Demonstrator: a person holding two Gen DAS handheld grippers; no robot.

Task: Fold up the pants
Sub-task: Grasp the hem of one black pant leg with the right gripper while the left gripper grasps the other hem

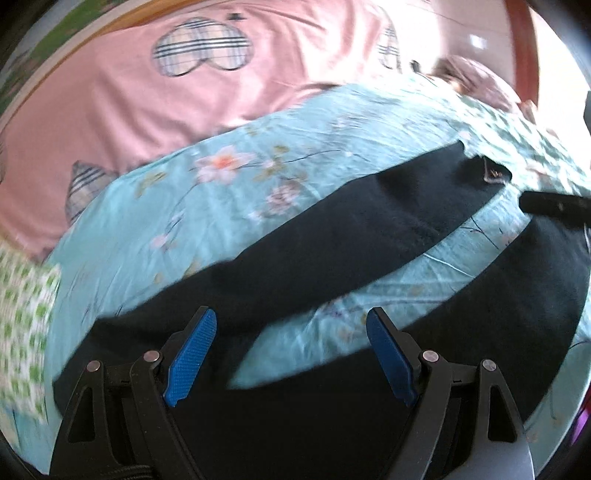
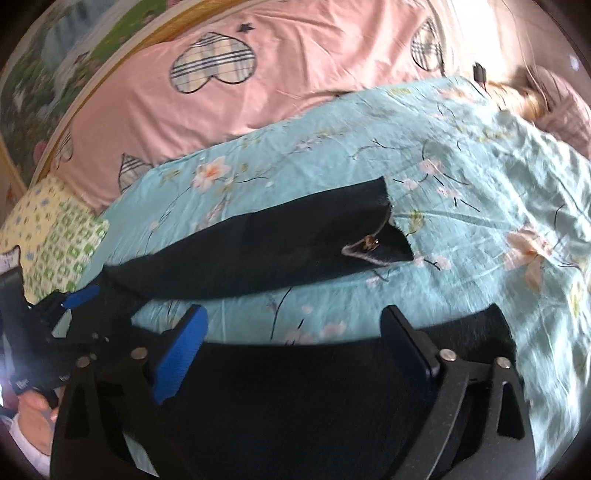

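Note:
Black pants [image 1: 369,229] lie spread on a light blue floral sheet [image 1: 207,206], their two legs splayed apart in a V. My left gripper [image 1: 291,350] is open above the crotch end, its blue pads wide apart and empty. My right gripper [image 2: 295,347] is open too, over the near leg [image 2: 303,398]. The far leg [image 2: 258,240] ends in a cuff with a small zipper [image 2: 373,243]. The left gripper [image 2: 77,299] shows at the left of the right wrist view, and the right gripper's finger [image 1: 550,206] at the right of the left wrist view.
A pink sheet with plaid hearts [image 2: 236,92] covers the bed beyond. A green-patterned pillow [image 2: 59,236] lies at the left. A mauve bundle of cloth [image 2: 565,107] sits at the far right. A wooden bed frame [image 1: 92,33] edges the top left.

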